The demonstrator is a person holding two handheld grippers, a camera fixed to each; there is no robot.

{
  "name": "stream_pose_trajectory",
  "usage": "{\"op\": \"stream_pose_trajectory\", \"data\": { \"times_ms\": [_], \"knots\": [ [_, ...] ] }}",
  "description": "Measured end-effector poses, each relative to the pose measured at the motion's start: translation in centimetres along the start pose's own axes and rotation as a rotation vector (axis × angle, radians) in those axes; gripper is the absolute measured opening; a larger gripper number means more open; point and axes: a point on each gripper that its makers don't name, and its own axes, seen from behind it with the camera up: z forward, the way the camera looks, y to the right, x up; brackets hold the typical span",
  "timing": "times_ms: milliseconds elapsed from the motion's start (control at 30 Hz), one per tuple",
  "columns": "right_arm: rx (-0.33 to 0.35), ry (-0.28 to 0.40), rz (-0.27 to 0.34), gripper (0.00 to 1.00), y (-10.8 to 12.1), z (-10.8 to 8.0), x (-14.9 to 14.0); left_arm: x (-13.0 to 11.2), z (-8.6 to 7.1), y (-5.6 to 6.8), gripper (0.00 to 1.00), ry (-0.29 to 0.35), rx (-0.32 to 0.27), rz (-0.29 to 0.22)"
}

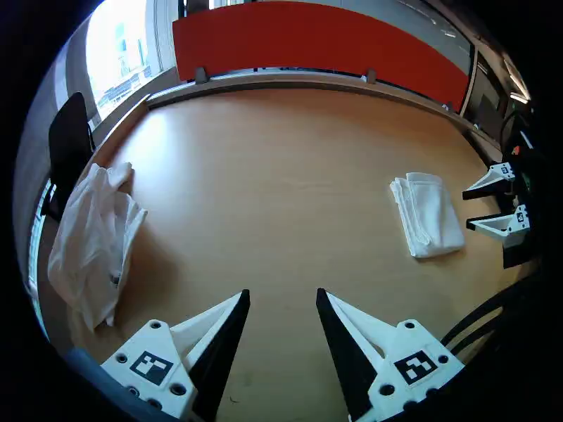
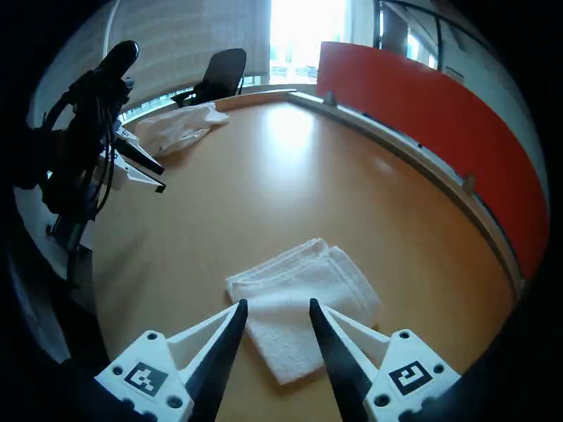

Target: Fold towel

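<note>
A folded white towel (image 1: 427,213) lies flat on the wooden table (image 1: 295,183) at the right in the left gripper view. In the right gripper view the same folded towel (image 2: 306,299) lies just past my right gripper (image 2: 276,304), whose fingers are open above its near edge with nothing between them. My left gripper (image 1: 281,294) hovers open over bare tabletop, well left of the towel. The right gripper (image 1: 484,208) appears at the far right of the left gripper view, beside the towel. The left gripper (image 2: 151,176) is seen at the far left in the right gripper view.
A heap of crumpled white cloth (image 1: 95,239) lies at the table's left edge, seen too as the cloth (image 2: 179,126). A black office chair (image 2: 222,74) stands behind it. A red partition (image 1: 317,42) runs along the table's far side.
</note>
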Motion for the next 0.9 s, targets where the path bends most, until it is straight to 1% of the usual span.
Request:
{"op": "stream_pose_trajectory", "data": {
  "times_ms": [100, 467, 667, 900],
  "knots": [
    [-0.005, -0.003, 0.012, 0.72, 0.2, -0.1, -0.2, 0.0, 0.0, -0.1, 0.69, 0.0, 0.001, -0.002],
    [-0.027, -0.015, 0.035, 0.72, 1.0, -0.5, -1.4, 0.3, 0.0, 0.2, 0.69, 0.003, -0.003, -0.003],
    [-0.038, -0.033, 0.048, 0.72, 1.2, -0.5, -2.6, 0.3, 0.1, 0.2, 0.69, 0.003, -0.003, -0.004],
    [-0.044, -0.065, 0.063, 0.72, 1.1, -0.3, -4.7, 0.4, 0.1, 0.3, 0.69, 0.003, -0.004, -0.003]
  ]
}}
